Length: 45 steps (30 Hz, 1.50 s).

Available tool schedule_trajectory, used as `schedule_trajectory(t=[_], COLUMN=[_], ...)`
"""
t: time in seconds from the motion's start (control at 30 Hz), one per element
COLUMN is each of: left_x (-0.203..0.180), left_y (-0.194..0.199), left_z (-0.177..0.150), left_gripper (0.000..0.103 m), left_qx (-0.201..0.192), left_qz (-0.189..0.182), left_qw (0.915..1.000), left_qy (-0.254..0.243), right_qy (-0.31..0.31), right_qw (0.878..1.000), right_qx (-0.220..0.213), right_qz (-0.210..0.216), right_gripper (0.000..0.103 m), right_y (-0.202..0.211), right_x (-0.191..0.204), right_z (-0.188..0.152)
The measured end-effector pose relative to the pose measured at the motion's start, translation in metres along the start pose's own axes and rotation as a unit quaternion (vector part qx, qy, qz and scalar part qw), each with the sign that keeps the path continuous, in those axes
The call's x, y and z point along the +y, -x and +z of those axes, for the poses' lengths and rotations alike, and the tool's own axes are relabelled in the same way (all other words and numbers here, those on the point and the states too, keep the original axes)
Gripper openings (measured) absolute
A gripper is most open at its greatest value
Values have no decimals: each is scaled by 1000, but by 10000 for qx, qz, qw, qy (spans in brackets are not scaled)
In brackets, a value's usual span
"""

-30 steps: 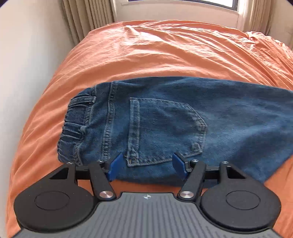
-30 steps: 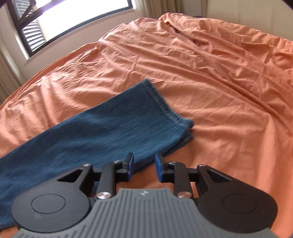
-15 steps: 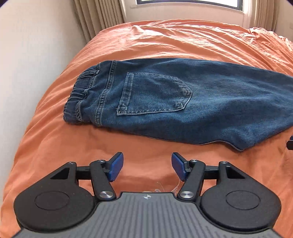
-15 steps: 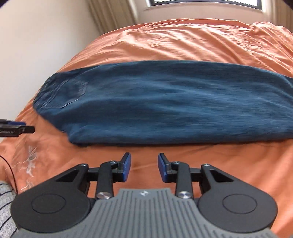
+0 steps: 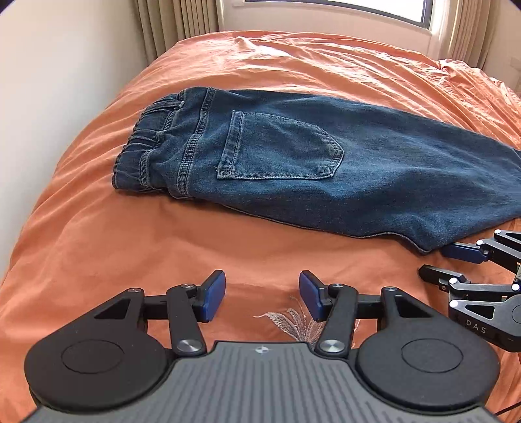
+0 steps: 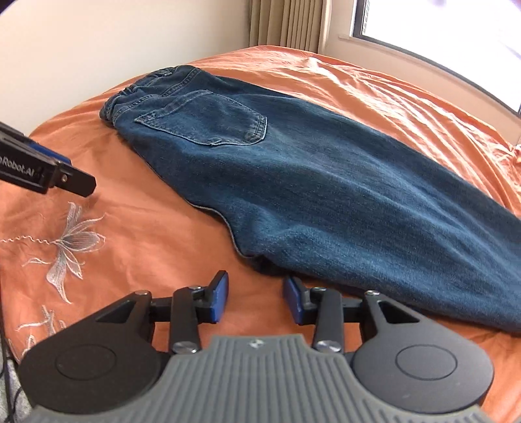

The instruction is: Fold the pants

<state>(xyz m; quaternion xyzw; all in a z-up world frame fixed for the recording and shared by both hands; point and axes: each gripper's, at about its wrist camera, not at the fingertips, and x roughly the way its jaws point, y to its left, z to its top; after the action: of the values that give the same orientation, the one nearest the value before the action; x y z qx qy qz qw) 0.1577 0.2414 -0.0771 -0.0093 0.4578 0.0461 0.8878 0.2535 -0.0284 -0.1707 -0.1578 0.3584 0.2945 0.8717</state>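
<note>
Fingers: left gripper (image 5: 262, 294) parted, just been closing, empty; right gripper (image 6: 254, 296) partly open, just been opening, empty, at crotch fold. Jeans (image 5: 325, 162) folded lengthwise, legs stacked, waistband toward bed's (image 5: 130, 253) wall-side edge. Crosswise folds left.

A home bedroom: a bed (image 5: 97, 247) under a rumpled orange cover fills the view, with beige curtains (image 5: 176, 22) beside a bright window (image 5: 325, 3).
</note>
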Motion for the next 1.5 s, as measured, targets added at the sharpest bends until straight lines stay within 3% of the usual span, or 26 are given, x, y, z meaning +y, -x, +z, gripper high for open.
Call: schedule_trajectory(t=[0.2, 0.3, 0.47, 0.53, 0.6, 0.63, 0.73, 0.8, 0.97, 1.13, 1.23, 1.33, 1.43, 1.5], left_x=[17, 19, 21, 25, 32, 37, 56, 68, 94, 103, 109, 114, 118, 122], left_y=[4, 3, 1, 0, -1, -1, 0, 0, -15, -34, -55, -79, -99, -114], left_z=[6, 10, 14, 15, 17, 18, 23, 29, 50, 78, 96, 112, 124, 132], left_gripper=[62, 62, 62, 62, 62, 62, 58, 57, 53, 50, 35, 30, 24, 18], left_qx=[-113, -128, -115, -87, -68, -78, -176, -242, -230, -420, -365, -317, -274, -233], left_qz=[-156, -231, -153, -113, -152, -197, -218, -166, -366, -229, -83, 127, 70, -11], left_qw=[9997, 9995, 9997, 9998, 9997, 9994, 9988, 9982, 9954, 9961, 9970, 9977, 9981, 9978], left_qy=[139, 177, 117, 127, 205, 257, 412, 516, 860, 737, 682, 590, 542, 613], right_qy=[510, 676, 1165, 1264, 1049, 926, 677, 753, 628, 321, 137, -178, -467, -720], right_qw=[9981, 9974, 9912, 9905, 9939, 9953, 9965, 9946, 9978, 9991, 9991, 9989, 9984, 9971], right_qx=[-266, -244, -567, -440, -211, -140, -484, -712, -133, -93, 42, 72, 126, 172], right_qz=[-209, -111, -263, -326, -254, -228, -1, 21, 171, 250, 391, 424, 285, 164], right_gripper=[34, 35, 34, 34, 26, 11, 7, 7, 6, 6, 8, 13, 23, 23], right_y=[4, -2, -8, -17, -27, -29, -2, 16, -12, -13, -8, 5, 15, 22], right_x=[6, 9, 19, 21, 14, 12, 12, 13, 17, 9, 0, -20, -45, -66], right_z=[0, 1, 9, 10, 9, 9, 14, 15, -4, -3, -3, -9, -14, -19])
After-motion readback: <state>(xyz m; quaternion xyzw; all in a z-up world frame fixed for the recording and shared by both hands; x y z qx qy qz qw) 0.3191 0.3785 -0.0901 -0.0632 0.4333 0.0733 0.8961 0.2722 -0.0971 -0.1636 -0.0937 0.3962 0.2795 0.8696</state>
